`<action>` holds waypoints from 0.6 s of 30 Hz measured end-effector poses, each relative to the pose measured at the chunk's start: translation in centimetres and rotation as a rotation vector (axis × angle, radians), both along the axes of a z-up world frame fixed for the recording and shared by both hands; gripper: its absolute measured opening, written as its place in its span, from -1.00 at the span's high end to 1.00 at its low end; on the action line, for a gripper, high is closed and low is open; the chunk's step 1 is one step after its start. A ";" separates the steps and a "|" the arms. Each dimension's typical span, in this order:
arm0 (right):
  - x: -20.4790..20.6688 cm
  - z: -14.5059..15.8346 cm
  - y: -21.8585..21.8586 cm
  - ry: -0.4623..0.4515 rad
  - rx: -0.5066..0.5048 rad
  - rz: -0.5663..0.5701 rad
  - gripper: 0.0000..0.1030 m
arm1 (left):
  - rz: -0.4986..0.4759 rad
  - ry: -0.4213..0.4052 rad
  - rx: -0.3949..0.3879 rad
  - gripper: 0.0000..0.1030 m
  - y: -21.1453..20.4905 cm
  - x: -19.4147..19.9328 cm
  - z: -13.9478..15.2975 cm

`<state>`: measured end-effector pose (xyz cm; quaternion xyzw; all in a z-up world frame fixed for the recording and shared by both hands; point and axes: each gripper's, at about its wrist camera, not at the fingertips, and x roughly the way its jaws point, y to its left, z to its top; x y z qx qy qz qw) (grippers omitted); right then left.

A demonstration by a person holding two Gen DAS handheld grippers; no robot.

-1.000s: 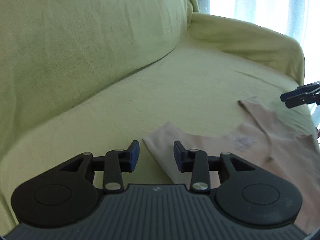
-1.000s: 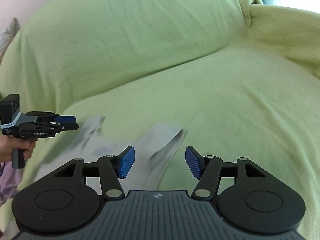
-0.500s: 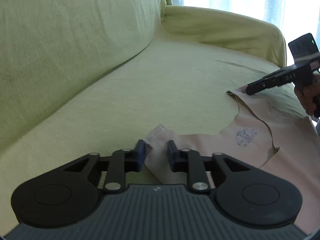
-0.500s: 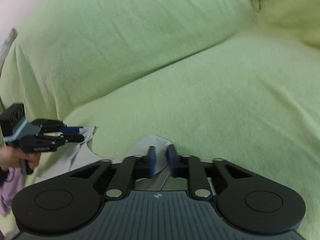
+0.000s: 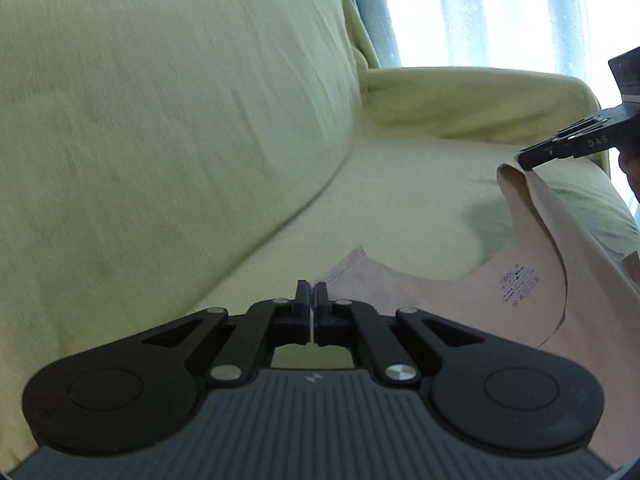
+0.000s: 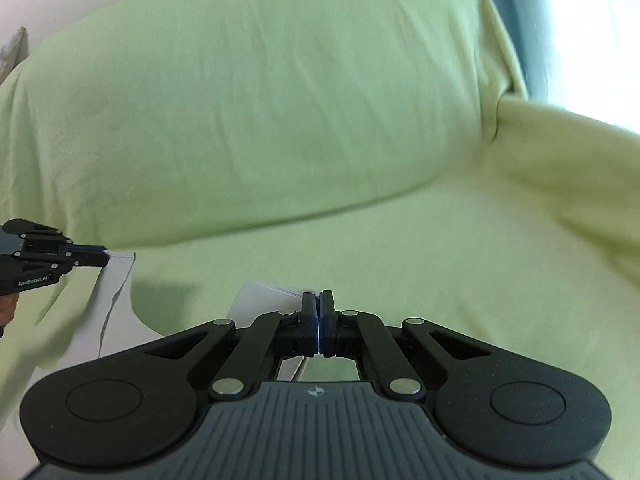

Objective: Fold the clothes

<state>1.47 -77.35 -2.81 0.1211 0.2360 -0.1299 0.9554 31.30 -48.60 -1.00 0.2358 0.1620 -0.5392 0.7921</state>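
Note:
A beige sleeveless top (image 5: 440,304) hangs lifted off the green sofa, stretched between both grippers. In the left wrist view my left gripper (image 5: 311,293) is shut on one stitched shoulder strap (image 5: 344,270). At the right edge, my right gripper (image 5: 524,159) pinches the other strap. A printed size label (image 5: 518,285) shows inside the neckline. In the right wrist view my right gripper (image 6: 318,301) is shut on a pale strap (image 6: 272,294). At far left, my left gripper (image 6: 103,259) holds the other strap of the top (image 6: 116,296). The lower part of the top is out of view.
The sofa seat (image 5: 400,200) lies below the garment, with the tall backrest (image 5: 180,120) behind and an armrest (image 5: 480,104) at the far end. A bright curtained window (image 5: 500,12) stands beyond the armrest. A hand (image 6: 6,304) grips the left tool.
Both grippers have gone from open to shut on the shoulder straps. They have then risen, lifting the top off the seat so it hangs between them.

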 end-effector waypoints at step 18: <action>11.3 -5.3 -5.4 0.149 -0.115 -0.081 0.86 | 0.168 -0.042 0.094 0.91 -9.8 5.6 -5.8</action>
